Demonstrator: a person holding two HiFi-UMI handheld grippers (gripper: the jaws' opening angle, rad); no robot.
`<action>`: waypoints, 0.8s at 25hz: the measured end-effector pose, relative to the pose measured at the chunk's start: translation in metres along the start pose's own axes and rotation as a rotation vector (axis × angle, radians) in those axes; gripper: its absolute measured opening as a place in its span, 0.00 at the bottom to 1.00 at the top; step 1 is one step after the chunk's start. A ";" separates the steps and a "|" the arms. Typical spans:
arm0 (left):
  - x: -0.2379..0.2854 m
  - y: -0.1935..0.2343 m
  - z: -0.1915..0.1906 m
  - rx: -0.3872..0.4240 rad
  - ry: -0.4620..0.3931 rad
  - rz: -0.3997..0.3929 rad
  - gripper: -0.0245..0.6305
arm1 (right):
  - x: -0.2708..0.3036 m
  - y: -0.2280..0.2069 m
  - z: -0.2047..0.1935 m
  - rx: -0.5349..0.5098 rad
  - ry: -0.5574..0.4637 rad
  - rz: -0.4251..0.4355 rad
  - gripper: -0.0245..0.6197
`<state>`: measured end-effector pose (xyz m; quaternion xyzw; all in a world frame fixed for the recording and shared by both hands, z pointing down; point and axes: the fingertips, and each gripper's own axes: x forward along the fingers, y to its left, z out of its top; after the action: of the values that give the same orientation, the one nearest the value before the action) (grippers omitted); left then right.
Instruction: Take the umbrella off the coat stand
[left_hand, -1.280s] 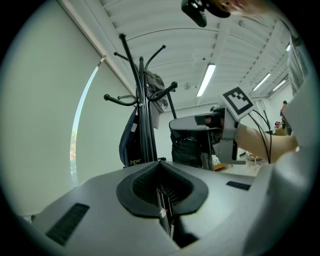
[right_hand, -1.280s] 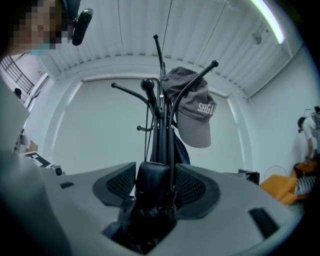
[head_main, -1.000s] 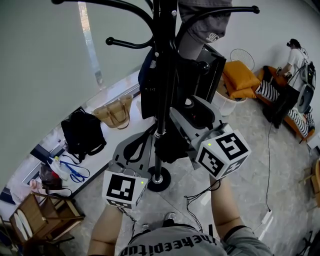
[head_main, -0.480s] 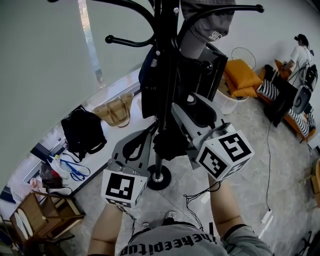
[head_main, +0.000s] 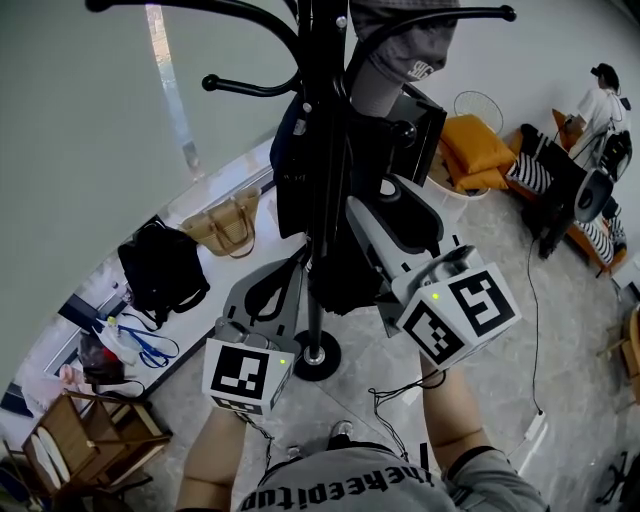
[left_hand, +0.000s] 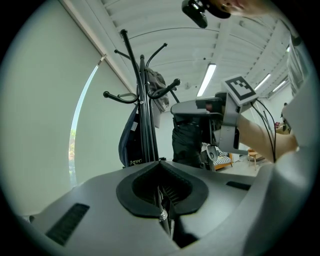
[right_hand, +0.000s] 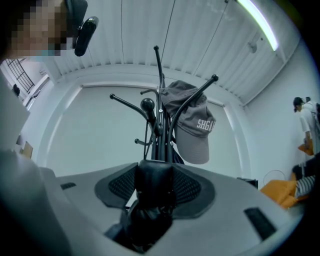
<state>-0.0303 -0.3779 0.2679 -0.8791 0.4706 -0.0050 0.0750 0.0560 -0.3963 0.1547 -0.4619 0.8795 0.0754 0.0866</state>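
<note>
Umbrella (right_hand: 150, 205): black and folded, caught between the pads of my right gripper (right_hand: 156, 167). The jaws stand wide but are closed on it. Its stubby round top fills the gap, and bunched cloth sags under it toward 6 o'clock.

Head view: the right gripper (head_main: 375, 205) reaches in from 4 o'clock, nose tipped slightly up. The umbrella (head_main: 340, 285) hangs beneath it, just on the 3 o'clock side of the coat stand (head_main: 318, 330) pole.

Left gripper view: the same bundle (left_hand: 187, 145) dangles under the right gripper (left_hand: 200, 107), with a strip of pale wall showing between it and the coat stand (left_hand: 143, 115). I cannot tell whether any loop is on a hook.

My left gripper (head_main: 290, 270) sits at 7 o'clock of the pole, held level and close beside it. Its own view shows the jaws (left_hand: 160, 162) drawn together with the tips meeting. A thin dark rod (left_hand: 163, 220) with a silvery collar lies in the hollow behind the pads; I cannot tell what it is.

On the stand, a grey cap (right_hand: 192, 125) hangs from a hook arm at 1 o'clock of the pole (right_hand: 158, 75), and a navy bag (head_main: 295, 170) hangs at 9 o'clock of it. On the floor at 9 o'clock there is a tan bag (head_main: 228, 228) with a black backpack (head_main: 160, 265) just past it. A person (head_main: 605, 100) stands far out at 2 o'clock.
</note>
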 end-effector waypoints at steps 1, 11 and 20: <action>0.000 -0.001 0.000 0.001 -0.002 -0.003 0.06 | -0.001 0.000 0.002 -0.002 -0.004 -0.003 0.37; -0.003 -0.005 0.004 0.005 -0.013 -0.020 0.06 | -0.013 0.004 0.022 -0.029 -0.042 -0.021 0.37; -0.005 -0.010 0.010 0.011 -0.023 -0.033 0.06 | -0.022 0.011 0.042 -0.041 -0.086 -0.011 0.37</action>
<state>-0.0242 -0.3668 0.2602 -0.8864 0.4550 0.0016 0.0852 0.0630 -0.3639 0.1193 -0.4648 0.8706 0.1127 0.1154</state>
